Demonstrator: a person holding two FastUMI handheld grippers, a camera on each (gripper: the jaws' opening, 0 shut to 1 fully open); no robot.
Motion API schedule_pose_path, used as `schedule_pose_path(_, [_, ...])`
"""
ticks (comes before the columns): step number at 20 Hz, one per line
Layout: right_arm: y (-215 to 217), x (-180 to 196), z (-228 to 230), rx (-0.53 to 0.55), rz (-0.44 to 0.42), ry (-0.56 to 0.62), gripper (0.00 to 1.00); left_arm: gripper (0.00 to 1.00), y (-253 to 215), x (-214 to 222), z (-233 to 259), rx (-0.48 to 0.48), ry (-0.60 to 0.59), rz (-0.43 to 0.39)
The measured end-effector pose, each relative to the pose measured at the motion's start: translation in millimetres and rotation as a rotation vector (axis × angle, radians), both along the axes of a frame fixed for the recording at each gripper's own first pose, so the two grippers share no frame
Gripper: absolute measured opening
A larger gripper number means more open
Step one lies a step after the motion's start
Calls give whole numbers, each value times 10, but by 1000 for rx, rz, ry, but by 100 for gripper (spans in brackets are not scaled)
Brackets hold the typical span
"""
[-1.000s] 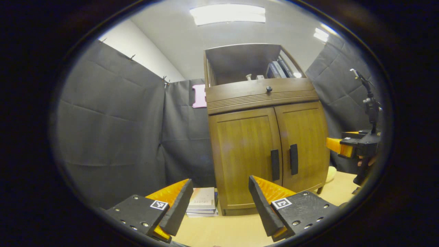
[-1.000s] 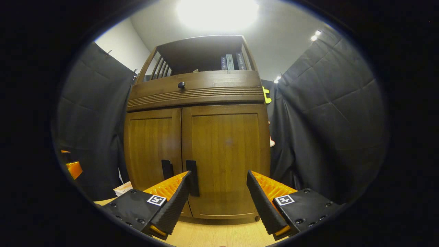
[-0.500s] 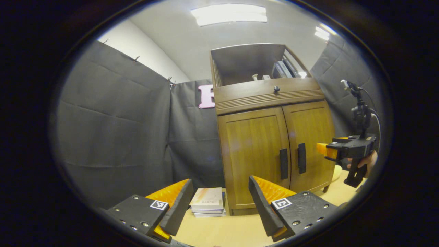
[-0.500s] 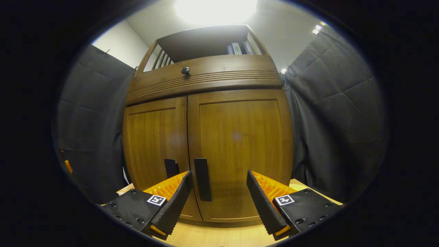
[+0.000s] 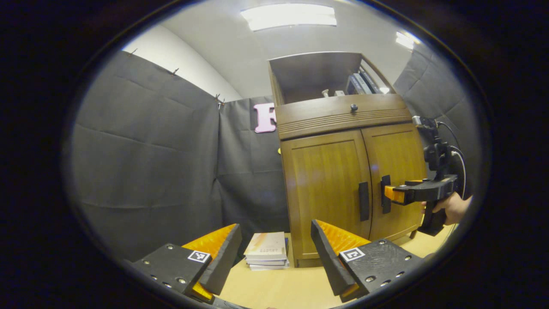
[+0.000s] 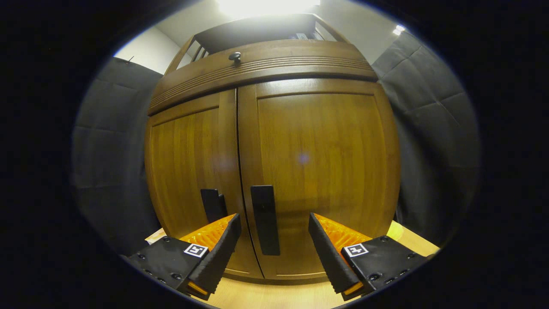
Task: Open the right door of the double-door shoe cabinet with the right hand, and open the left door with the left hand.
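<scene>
Two open grippers faced a closed double-door shoe cabinet [image 6: 274,141] standing on a wooden table [image 5: 283,285].

The right gripper [image 6: 272,244] was spread, its tips apparently just short of the right door's handle [image 6: 265,219]; the left gripper [image 5: 274,249] gaped, well back.

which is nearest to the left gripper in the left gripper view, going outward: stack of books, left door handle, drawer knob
1. stack of books: on the table beside the cabinet, just ahead of the left gripper.
2. left door handle: farther, to the right, on the closed door.
3. drawer knob: farthest, high up on the drawer.

Black cloth walls [image 5: 146,163], white ceiling, bright light panel [image 5: 289,15], wooden tabletop [image 5: 279,285].
</scene>
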State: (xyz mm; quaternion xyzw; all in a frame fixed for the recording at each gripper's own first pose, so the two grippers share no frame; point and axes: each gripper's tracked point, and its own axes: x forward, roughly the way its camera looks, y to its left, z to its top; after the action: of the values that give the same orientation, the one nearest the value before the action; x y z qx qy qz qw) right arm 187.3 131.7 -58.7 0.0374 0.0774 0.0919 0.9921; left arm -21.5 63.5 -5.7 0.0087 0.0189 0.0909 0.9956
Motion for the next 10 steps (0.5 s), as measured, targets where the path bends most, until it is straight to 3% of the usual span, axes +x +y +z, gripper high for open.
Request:
schedule_pose_path(2, [45,91,-27,-8,3,12,95,95,9,-3,-12,1,2,9])
schedule_pose_path(6, [147,208,-164,6,8,57,80,95,26,-21,-15,0,9,25])
schedule_pose_path(7, [173,211,-188,11,14,72,75,95,24,-17,-18,-1,8,28])
schedule_pose_path(8, [205,242,-227,17,20,82,63,95,30,-14,-13,-2,7,32])
schedule_pose_path(10, [209,300,-263,9,13,91,51,95,28,-20,-15,-6,6,37])
